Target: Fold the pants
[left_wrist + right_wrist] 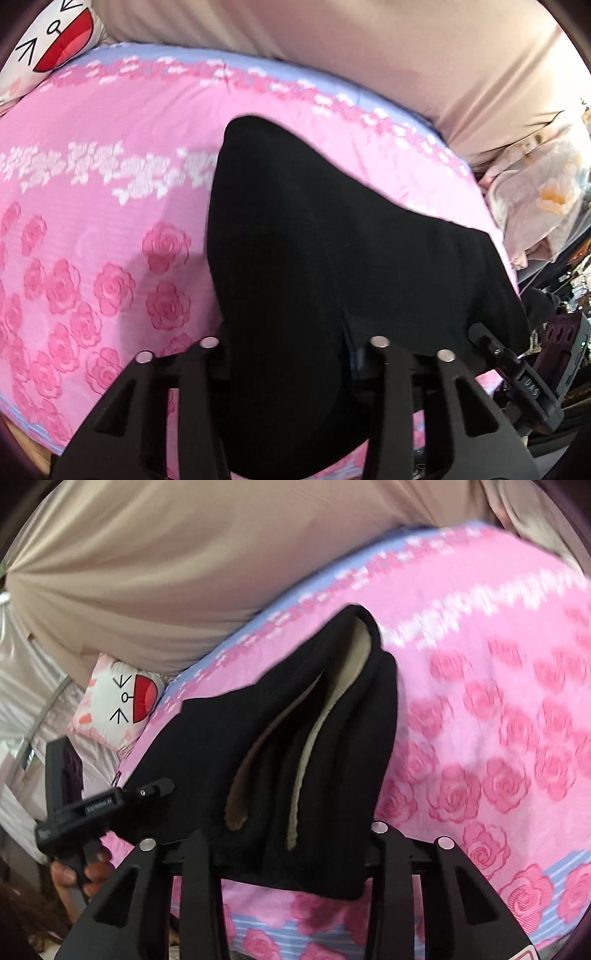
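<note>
Pinching black pants (pixel 314 258) in both grippers, you held them over the pink rose bedspread (pixel 92 229).
Your left gripper (pixel 291 354) and right gripper (pixel 288 845) each clamped fabric at lower centre; a cartoon pillow (pixel 122 701) sat mid-left.

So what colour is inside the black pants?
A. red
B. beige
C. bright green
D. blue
B: in the right wrist view the black pants, lying on the pink rose bedspread, gape open along their edges and show a pale beige fleecy lining.
</note>
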Motion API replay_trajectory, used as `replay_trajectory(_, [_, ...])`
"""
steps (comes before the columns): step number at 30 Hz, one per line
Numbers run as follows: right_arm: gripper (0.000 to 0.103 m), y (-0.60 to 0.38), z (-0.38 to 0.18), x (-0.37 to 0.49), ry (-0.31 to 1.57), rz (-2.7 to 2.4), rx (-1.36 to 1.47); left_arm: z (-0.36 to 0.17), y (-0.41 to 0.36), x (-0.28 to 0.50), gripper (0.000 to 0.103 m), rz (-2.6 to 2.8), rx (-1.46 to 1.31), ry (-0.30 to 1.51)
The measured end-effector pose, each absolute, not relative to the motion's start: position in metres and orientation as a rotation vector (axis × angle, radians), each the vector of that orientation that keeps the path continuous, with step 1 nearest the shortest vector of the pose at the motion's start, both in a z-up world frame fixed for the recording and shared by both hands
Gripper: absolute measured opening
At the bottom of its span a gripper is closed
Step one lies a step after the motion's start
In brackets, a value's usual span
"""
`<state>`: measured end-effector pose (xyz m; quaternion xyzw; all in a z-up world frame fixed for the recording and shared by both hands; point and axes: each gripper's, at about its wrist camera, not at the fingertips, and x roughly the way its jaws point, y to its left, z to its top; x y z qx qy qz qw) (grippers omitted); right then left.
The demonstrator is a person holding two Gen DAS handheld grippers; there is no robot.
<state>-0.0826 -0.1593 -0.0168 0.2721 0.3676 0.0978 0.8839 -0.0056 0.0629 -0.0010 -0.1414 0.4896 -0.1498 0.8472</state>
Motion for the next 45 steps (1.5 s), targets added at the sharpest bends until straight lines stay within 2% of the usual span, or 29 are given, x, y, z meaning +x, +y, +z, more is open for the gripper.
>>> replay_trajectory(18, [0.034, -0.165, 0.087, -0.065, 0.534, 0.260, 0.434, 0.101, 0.034, 0.003, 0.035, -0.361, -0.116, 0.774])
replay_trajectory(31, [0.034, -0.185, 0.145, 0.011, 0.355, 0.261, 0.403, 0.158, 0.017, 0.065, 0.035, -0.355, -0.048, 0.593])
replay_trajectory(39, [0.034, -0.205, 0.150, 0.096, 0.319, 0.290, 0.453, 0.174, 0.016, 0.135, 0.035, -0.330, -0.056, 0.510])
replay_trajectory(45, [0.034, -0.221, 0.120, 0.171, 0.330, 0.311, 0.508, 0.151, 0.011, 0.198, 0.035, -0.306, -0.046, 0.510])
